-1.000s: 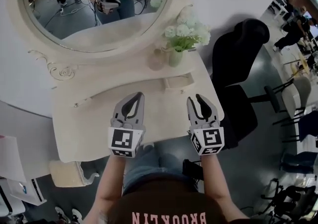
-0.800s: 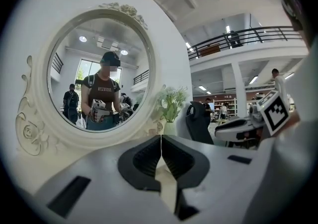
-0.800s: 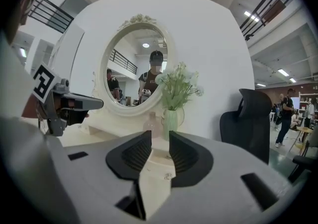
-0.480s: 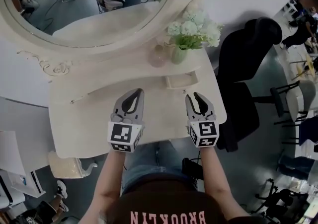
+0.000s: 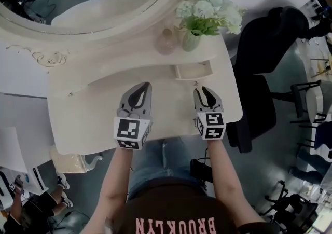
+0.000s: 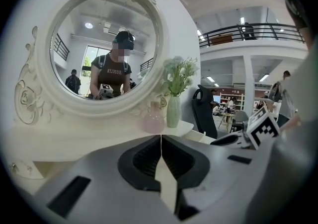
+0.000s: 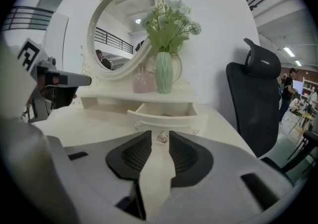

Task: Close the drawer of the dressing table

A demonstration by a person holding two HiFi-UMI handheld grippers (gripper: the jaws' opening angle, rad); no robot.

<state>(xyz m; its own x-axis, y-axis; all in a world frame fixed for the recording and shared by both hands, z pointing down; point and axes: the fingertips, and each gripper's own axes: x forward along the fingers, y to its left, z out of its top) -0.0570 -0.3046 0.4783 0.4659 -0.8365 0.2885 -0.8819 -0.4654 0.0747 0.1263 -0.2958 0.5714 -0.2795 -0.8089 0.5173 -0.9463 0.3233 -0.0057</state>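
**Right gripper view: drawer open, approach in hand, no contact yet**

Right gripper view puts the drawer (image 7: 160, 116) straight ahead of me. It is the small one set in the low shelf (image 5: 127, 74) along the back edge of the tabletop (image 5: 88, 119), toward the back right corner. It stands pulled out, its front well clear of the shelf face, below the vase (image 5: 190, 41) and the pink bottle (image 5: 166, 44).

My right gripper (image 5: 203, 92) hangs over the right front part of the tabletop, pointed at the drawer and apart from it. Its jaws stand part open with nothing held. The drawer's knob (image 7: 162, 137) shows through the gap, but it lies farther off and the pads do not touch it.

My left gripper (image 5: 146, 86) sits beside it over the middle of the tabletop. Its jaws are together and empty, facing the mirror (image 6: 107, 44).

I judge this to be the approach step, and the closing push has not begun. The next move calls for carrying the right gripper on toward the back edge until it meets the drawer front. Then I need a straight push along the drawer's own line, square to the shelf. An off-centre push near one end could skew it in its slot. The vase and bottle just above want a low, level path.
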